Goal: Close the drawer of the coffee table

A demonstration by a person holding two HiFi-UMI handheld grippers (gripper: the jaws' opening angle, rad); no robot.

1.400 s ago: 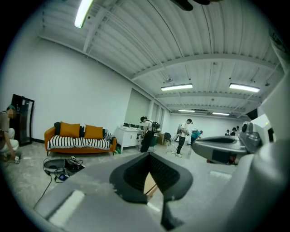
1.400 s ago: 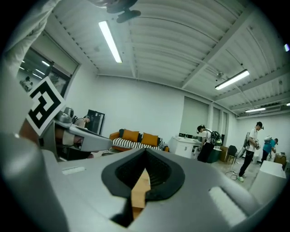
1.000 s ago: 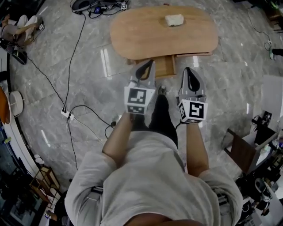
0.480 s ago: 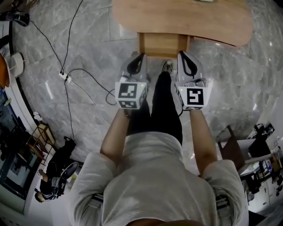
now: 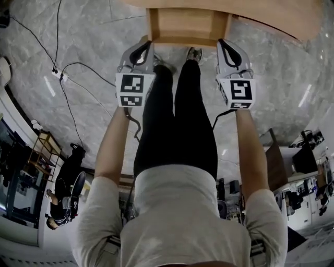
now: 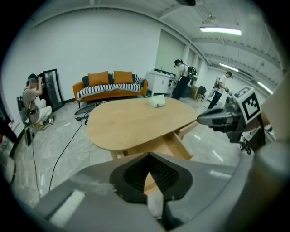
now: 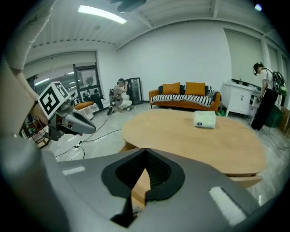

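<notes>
The wooden coffee table (image 5: 271, 15) lies along the top edge of the head view, and its drawer (image 5: 188, 26) stands pulled out toward me. My left gripper (image 5: 148, 43) is shut with nothing in it, its tip by the drawer's front left corner. At the front right corner is my right gripper (image 5: 221, 41), also shut on nothing. I cannot tell whether either tip touches the wood. In the left gripper view the closed jaws (image 6: 148, 155) point at the table (image 6: 136, 122) and the drawer (image 6: 179, 147) below it. The right gripper view shows closed jaws (image 7: 145, 150) before the tabletop (image 7: 195, 136).
A white box (image 7: 204, 118) sits on the tabletop. The person's legs (image 5: 177, 114) are between the two grippers. Cables and a power strip (image 5: 55, 73) lie on the marble floor at left. A brown stool (image 5: 274, 167) stands at right. An orange sofa (image 6: 111, 85) and several people are far back.
Both grippers have dropped and moved forward to the drawer's front corners. The head has come closer, so the table now fills the top edge. Both stay shut.
</notes>
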